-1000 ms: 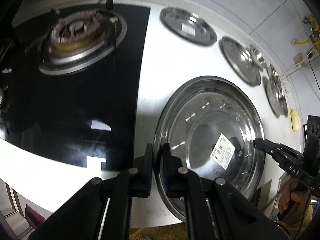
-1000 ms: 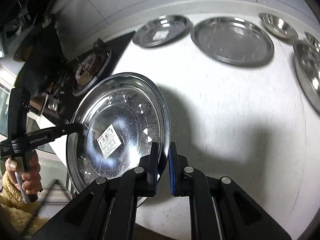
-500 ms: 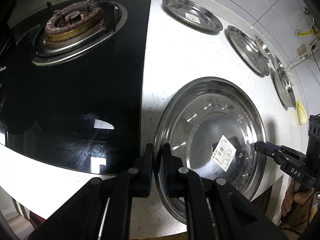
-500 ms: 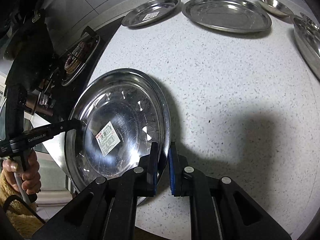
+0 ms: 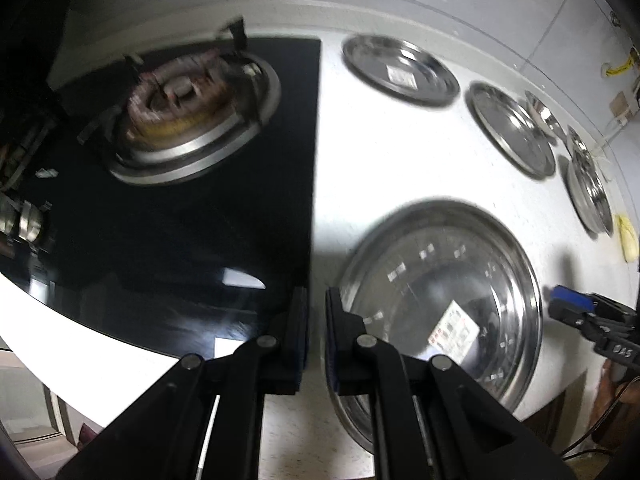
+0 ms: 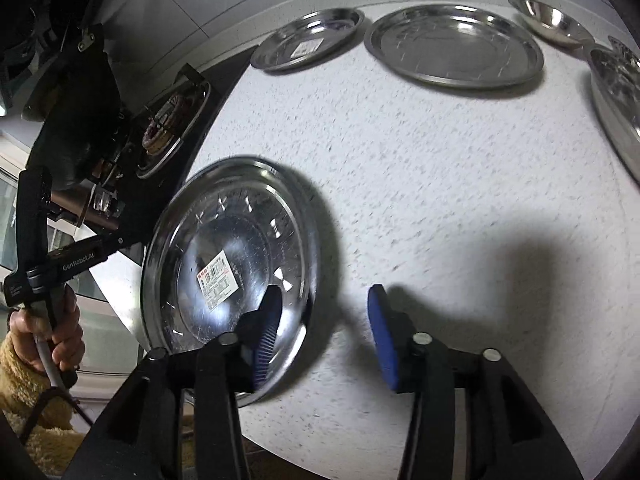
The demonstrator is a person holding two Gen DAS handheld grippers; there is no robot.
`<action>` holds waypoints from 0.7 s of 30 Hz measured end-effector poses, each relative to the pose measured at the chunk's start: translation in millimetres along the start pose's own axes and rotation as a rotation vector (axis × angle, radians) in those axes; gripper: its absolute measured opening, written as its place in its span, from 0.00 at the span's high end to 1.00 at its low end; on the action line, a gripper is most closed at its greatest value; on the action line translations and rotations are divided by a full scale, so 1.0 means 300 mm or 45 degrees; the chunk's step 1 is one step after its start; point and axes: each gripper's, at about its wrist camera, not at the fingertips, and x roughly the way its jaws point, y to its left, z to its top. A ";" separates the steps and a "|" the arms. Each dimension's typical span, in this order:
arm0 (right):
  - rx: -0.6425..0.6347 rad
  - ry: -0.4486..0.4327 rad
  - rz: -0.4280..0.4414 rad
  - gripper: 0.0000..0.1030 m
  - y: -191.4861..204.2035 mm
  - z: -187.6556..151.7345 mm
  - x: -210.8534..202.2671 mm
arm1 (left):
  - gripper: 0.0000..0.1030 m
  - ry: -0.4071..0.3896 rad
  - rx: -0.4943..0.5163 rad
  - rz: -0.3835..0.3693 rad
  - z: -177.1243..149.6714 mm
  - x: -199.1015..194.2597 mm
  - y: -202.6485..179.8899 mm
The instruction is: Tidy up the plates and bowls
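A large steel plate (image 5: 440, 280) (image 6: 240, 240) with a barcode sticker lies on the speckled white counter, partly over its front edge. My left gripper (image 5: 316, 308) (image 6: 120, 242) is shut on the plate's rim on the side nearest the stove. My right gripper (image 6: 325, 296) (image 5: 572, 304) is at the opposite rim with its jaws opening. One blue pad hangs over the plate's inside and the other over the counter. The rim runs between them and neither pad presses on it.
A small stickered plate (image 5: 400, 70) (image 6: 308, 38), a wider plate (image 5: 512, 132) (image 6: 454, 44), a bowl (image 5: 544, 114) (image 6: 550, 14) and another plate (image 5: 590, 188) (image 6: 618, 92) line the back. A black hob with a burner (image 5: 192, 120) borders the left.
The right gripper's jaws, shut on the large plate's rim before, now stand apart from it. The left gripper keeps its grip on the other rim.
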 end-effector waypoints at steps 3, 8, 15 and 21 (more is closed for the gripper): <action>-0.013 -0.049 -0.023 0.43 -0.051 0.052 -0.054 | 0.91 -0.006 -0.035 0.017 0.044 -0.029 -0.001; -0.059 -0.135 -0.079 0.24 -0.153 0.234 -0.139 | 0.90 0.067 -0.104 -0.186 0.162 -0.018 -0.103; -0.031 -0.124 -0.079 0.08 -0.298 0.516 -0.132 | 0.48 0.086 0.035 -0.298 0.382 0.080 -0.419; 0.026 -0.020 -0.084 0.08 -0.417 0.669 -0.054 | 0.44 0.150 -0.010 -0.284 0.547 0.248 -0.550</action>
